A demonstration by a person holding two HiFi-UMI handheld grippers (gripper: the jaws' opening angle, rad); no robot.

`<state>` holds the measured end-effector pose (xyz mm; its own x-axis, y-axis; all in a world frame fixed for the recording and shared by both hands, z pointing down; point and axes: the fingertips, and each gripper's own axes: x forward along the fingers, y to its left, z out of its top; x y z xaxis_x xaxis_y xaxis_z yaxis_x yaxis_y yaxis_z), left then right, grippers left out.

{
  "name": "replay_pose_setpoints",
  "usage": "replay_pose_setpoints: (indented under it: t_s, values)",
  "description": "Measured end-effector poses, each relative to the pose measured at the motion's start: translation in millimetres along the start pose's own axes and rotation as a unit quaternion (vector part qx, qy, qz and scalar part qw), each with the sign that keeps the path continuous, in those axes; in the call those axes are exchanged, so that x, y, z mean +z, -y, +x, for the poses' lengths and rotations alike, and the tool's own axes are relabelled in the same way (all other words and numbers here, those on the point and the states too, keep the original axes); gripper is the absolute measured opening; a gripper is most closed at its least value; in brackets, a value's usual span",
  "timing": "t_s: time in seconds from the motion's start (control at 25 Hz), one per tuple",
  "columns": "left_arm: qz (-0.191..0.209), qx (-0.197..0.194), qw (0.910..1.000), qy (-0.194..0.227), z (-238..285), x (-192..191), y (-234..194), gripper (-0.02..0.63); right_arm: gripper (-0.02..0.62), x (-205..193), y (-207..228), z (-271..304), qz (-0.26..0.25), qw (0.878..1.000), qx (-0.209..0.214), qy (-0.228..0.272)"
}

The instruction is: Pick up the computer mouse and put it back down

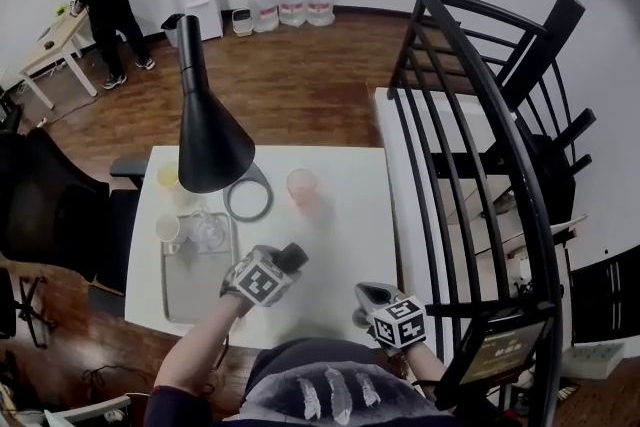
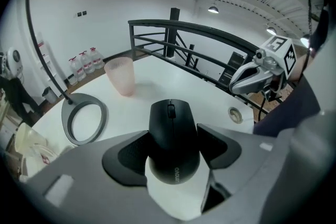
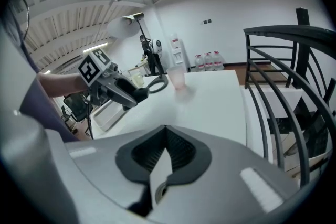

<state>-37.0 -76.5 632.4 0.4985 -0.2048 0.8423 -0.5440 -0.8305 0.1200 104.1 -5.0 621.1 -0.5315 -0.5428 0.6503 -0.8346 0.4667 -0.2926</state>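
Clamped in the left hand-held gripper, the computer mouse hangs clear of the white table — buttons pointing away. Nearby, the right hand-held gripper has its jaws together, empty. Beyond stand a pink cup and a lamp's ring base.

Matt black plastic mouse; smooth white table; frosted pink plastic cup; black metal railing; glossy wood floor.
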Motion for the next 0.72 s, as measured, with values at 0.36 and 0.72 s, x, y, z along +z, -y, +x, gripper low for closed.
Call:
replay_pose_setpoints:
  t_s: [0.36, 0.72]
  values:
    - [0.047, -0.004, 0.9971, 0.060, -61.2, 33.9, 19.4, 0.302, 0.002, 3.5, -0.5, 6.5, 0.005, 1.000, 0.013, 0.004]
    - [0.077, -0.002, 0.9927, 0.093, -116.6, 48.2, 43.4, 0.304, 0.002, 5.9, -3.1, 8.3, 0.002, 1.000, 0.020, 0.002]
